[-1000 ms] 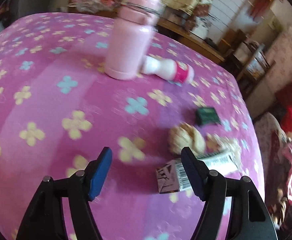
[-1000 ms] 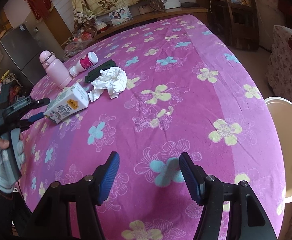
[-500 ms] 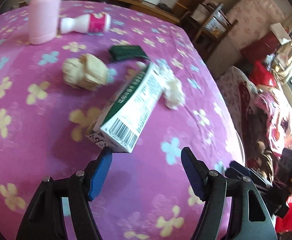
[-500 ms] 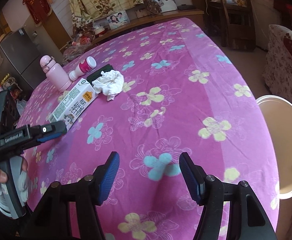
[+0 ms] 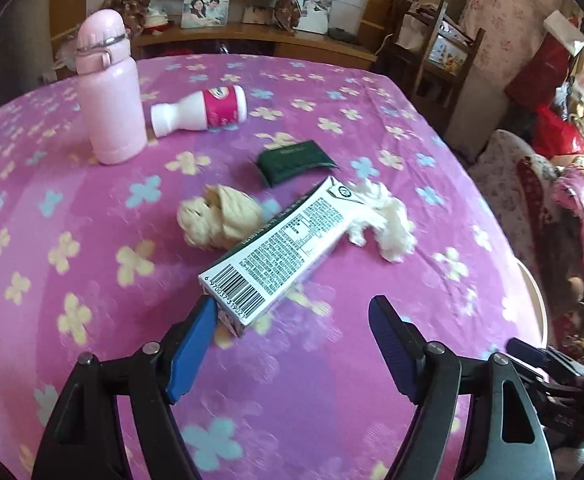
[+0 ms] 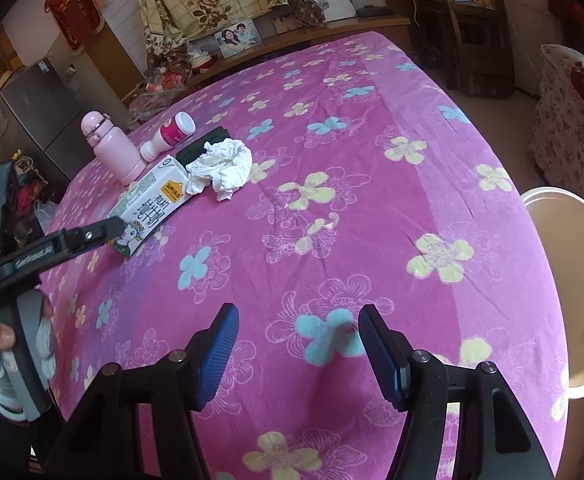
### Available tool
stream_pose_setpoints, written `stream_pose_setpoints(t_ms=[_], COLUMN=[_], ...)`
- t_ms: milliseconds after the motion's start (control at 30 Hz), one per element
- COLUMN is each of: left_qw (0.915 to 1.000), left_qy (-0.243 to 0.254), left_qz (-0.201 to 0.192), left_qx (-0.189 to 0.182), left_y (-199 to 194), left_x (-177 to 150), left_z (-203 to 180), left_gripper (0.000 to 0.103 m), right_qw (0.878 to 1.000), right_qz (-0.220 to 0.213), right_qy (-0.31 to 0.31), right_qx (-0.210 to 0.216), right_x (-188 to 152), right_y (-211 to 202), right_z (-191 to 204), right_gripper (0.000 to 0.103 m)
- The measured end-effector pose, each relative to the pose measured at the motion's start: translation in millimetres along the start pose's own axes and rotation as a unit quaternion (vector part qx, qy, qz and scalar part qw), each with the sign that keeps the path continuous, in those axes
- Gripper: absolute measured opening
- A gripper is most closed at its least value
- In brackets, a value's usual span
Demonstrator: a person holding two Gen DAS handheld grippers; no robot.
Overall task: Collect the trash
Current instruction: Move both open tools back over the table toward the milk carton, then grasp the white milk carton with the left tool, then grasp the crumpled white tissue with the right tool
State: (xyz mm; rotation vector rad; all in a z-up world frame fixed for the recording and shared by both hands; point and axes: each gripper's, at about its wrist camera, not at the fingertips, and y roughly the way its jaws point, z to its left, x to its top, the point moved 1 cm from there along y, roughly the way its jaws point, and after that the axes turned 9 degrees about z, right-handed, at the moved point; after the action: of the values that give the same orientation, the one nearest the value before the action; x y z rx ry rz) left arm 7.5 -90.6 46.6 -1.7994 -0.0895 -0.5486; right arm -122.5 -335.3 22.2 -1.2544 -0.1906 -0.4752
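The left gripper (image 5: 292, 314), jaws wide, flanked the white rectangular milk carton (image 5: 279, 248) lying on the tabletop (image 5: 91, 200). The right gripper (image 6: 296, 340) hovered wide, empty. An off-centre closure risked pushing the carton aside.

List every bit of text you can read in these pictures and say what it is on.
"6 970037 519021": barcode digits on the milk carton.
"GenRobot.AI": probably, on the left gripper arm.
Chinese characters: carton front, large but not transcribed.
Carton fine print, pink-banded bottle logo, green packet: too blurred.

Soft matt cloth (image 5: 91, 208) is covering the table. A printed card carton (image 5: 279, 248) is lying mid-frame beside crumpled white paper (image 5: 388, 220). A smooth pink bottle (image 5: 107, 96) is shining upper left.
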Motion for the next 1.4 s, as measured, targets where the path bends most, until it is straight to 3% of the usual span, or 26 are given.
stream_pose_setpoints(t_ms=[200,367,667,800,933,1200,1400], left_qw=[0.9994,0.9942,0.9856,0.9855,0.9848,0.9933,0.996], left_qy=[0.026,0.084,0.14,0.142,0.138,0.081,0.052], left_qz=[-0.013,-0.028,0.013,0.04,0.038,0.055,0.062], left_qx=[0.02,0.062,0.093,0.083,0.098,0.062,0.039], left_y=[-5,-12,21,38,35,2,-4], left_x=[12,17,33,39,39,14,-18], left_z=[3,-1,-16,-20,-18,9,22], left_gripper=[0.078,0.078,0.078,0.078,0.054,0.049,0.049], right_qw=[1.0,1.0,1.0,1.0,0.999,0.996,0.994], right_qz=[0.005,0.006,0.006,0.003,-0.001,-0.014,-0.01], right_qy=[-0.006,-0.006,-0.016,-0.029,-0.044,-0.082,-0.107], right_qx=[-0.002,0.0,0.005,0.005,-0.001,0.009,-0.01], right_x=[12,16,23,36,56,105,134], right_y=[10,18,19,23,32,65,97], right_z=[3,6,14,18,24,56,85], right_gripper=[0.066,0.066,0.066,0.066,0.066,0.069,0.069])
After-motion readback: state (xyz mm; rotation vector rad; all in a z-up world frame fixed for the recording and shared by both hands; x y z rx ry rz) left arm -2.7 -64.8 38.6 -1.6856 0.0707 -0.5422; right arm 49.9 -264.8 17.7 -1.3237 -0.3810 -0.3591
